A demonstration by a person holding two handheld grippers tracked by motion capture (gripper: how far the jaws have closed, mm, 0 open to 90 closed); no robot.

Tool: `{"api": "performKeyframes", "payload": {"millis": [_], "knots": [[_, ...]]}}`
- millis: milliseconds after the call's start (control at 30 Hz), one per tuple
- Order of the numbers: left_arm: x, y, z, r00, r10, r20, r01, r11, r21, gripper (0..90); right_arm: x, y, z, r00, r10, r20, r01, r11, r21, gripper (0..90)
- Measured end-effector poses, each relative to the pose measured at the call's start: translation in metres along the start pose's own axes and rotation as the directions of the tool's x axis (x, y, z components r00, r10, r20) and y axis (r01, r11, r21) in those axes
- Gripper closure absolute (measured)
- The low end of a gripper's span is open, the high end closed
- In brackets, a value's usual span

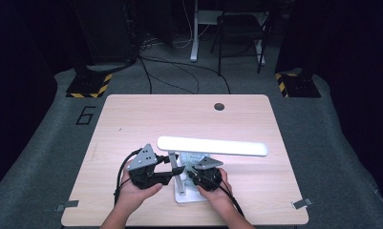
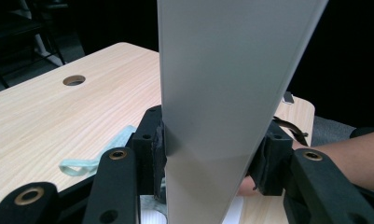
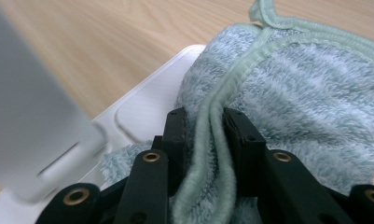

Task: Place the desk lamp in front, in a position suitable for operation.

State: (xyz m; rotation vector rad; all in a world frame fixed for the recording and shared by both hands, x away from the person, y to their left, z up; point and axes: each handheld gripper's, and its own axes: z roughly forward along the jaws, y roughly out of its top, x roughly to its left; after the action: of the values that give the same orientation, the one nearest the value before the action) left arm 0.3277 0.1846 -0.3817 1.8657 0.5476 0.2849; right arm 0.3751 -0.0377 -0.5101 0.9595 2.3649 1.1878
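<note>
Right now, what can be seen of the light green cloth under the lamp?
The cloth is a pale green, fluffy terry towel with a stitched, slightly darker green hem. It lies bunched on the lamp's white base, partly spilling onto the wooden table, where a loop of its hem shows in the left gripper view. The right gripper is shut on a folded ridge of its hem, pressing it onto the base. In the high view it sits beneath the lamp head, beside the upright arm.

High view: fixed above near table (image 1: 132, 114) edge, facing forward and down, far off. Left gripper view: close, looking along lamp arm (image 2: 222, 93) toward table's far edge. Right gripper view: very close, angled down at cloth (image 3: 306, 93) on lamp base (image 3: 147, 107). Shared: lamp, cloth, tabletop.
</note>
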Motion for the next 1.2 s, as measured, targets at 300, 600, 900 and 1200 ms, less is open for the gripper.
{"api": "performKeyframes", "payload": {"millis": [300, 600, 900, 1200], "knots": [[0.0, 0.0, -0.001, 0.9999, 0.01, -0.001, -0.01, 0.9999, 0.003, 53.7, -0.015, 0.013, 0.018, 0.9989, 0.022, 0.041, -0.021, 1.0, -0.006, 71.2], [0.001, 0.0, 0.0, 1.0, 0.004, -0.007, -0.004, 1.0, -0.004, 53.7, -0.031, 0.022, 0.029, 0.9933, 0.103, 0.051, -0.103, 0.995, -0.005, 70.5], [-0.001, -0.001, 0.001, 0.9996, -0.014, -0.024, 0.013, 0.9998, -0.013, 54.0, -0.028, 0.014, 0.024, 0.9962, 0.074, 0.045, -0.073, 0.996, -0.043, 68.0], [-0.001, -0.001, 0.0, 0.9994, 0.0, -0.033, 0.0, 1.0, -0.01, 54.4, -0.021, 0.001, 0.01, 0.997, 0.077, 0.008, -0.076, 0.995, -0.062, 65.9]]}}
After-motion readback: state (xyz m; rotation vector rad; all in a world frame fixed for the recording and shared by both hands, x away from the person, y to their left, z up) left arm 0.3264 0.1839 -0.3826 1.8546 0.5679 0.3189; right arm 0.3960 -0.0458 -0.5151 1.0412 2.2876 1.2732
